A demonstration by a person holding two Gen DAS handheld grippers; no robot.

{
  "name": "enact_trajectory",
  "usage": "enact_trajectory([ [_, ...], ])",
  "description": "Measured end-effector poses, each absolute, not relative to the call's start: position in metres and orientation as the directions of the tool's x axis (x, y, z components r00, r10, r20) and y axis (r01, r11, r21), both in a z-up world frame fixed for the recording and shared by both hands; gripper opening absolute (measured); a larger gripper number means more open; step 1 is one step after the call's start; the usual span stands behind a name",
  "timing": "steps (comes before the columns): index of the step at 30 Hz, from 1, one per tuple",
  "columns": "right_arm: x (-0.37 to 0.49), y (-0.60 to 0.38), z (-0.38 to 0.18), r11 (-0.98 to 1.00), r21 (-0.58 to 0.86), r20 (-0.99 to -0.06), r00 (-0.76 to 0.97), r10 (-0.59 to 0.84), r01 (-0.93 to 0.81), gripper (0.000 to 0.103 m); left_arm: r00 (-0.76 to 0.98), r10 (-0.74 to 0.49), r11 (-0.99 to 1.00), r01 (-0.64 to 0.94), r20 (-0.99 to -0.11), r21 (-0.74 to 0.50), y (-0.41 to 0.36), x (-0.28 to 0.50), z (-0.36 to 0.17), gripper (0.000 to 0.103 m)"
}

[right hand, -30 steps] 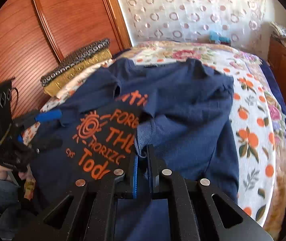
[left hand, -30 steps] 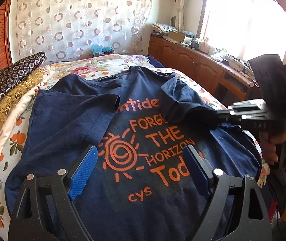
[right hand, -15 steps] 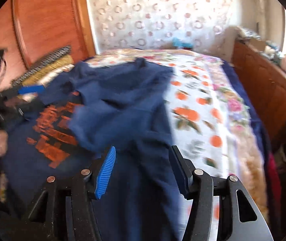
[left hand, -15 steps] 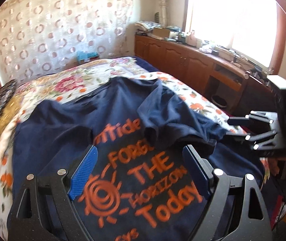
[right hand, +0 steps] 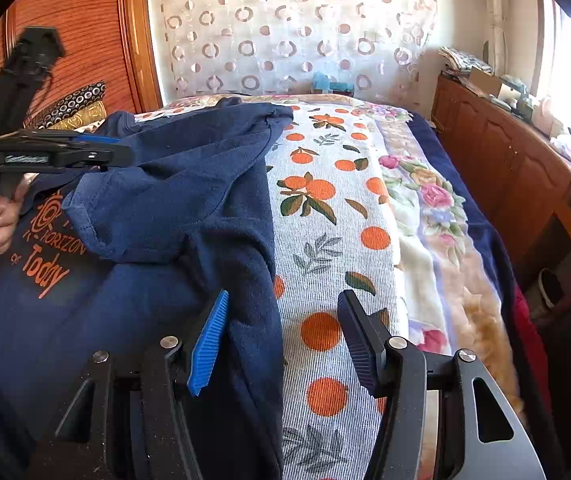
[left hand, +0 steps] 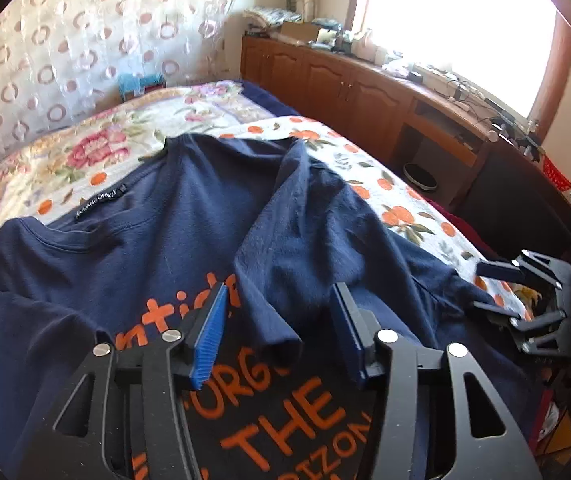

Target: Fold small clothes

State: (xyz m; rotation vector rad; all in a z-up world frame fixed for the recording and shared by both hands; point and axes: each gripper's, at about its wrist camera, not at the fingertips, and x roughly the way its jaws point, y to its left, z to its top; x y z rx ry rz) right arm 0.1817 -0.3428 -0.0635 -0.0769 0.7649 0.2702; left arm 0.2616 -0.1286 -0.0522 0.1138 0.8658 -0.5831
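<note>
Left tongs (left hand: 279, 336) and right tongs (right hand: 283, 342) both gape, gripping nothing.

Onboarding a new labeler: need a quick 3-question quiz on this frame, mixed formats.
1. True or false: the right gripper is clamped on the navy T-shirt.
2. Multiple choice: the folded-in sleeve lies A) flat out on the bedspread, B) over the shirt's orange print, C) off the bed.
3. Fill in: the left gripper hovers with jaws ____ above the sleeve's hem.

Key: 1 false, its jaws are apart; 2 B; 3 open.
</note>
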Motion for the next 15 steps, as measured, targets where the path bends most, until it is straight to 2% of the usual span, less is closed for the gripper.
enact_trajectory([
  [2,0.179,-0.342,-0.065,0.962,0.026,-0.69,0.691,0.214,-0.272,0.058,0.492,-0.438,0.843,0.515,-0.752,-0.155,-0.127,0.269,-0.054,0.042],
  [3,0.178,-0.342,-0.064,0.961,0.025,-0.69,0.691,0.215,-0.274,0.058,0.485,-0.446,0.843,0.509,-0.752,-0.172,-0.125,0.273,-0.056,0.032],
  [4,0.18,-0.343,-0.065,0.961,0.024,-0.69,0.691,0.215,-0.275,0.058,0.473,-0.456,0.842,0.504,-0.754,-0.193,-0.122,0.276,-0.057,0.029],
  [6,0.183,-0.346,-0.068,0.961,0.024,-0.69,0.691,0.216,-0.277,0.058,0.448,-0.474,0.833,0.506,-0.758,-0.222,-0.119,0.279,-0.059,0.012],
  [8,0.183,-0.347,-0.068,0.96,0.024,-0.69,0.691,0.218,-0.279,0.058,0.444,-0.473,0.83,0.515,-0.761,-0.215,-0.118,0.276,-0.058,0.004],
  [11,0.183,-0.348,-0.068,0.96,0.023,-0.689,0.691,0.218,-0.28,0.058,0.484,-0.481,0.838,0.498,-0.731,-0.222,-0.104,0.273,-0.043,0.004],
  [15,0.183,-0.348,-0.068,0.96,0.023,-0.689,0.691,0.217,-0.279,0.059,0.56,-0.432,0.88,0.434,-0.707,-0.193,-0.08,0.278,-0.026,0.004],
])
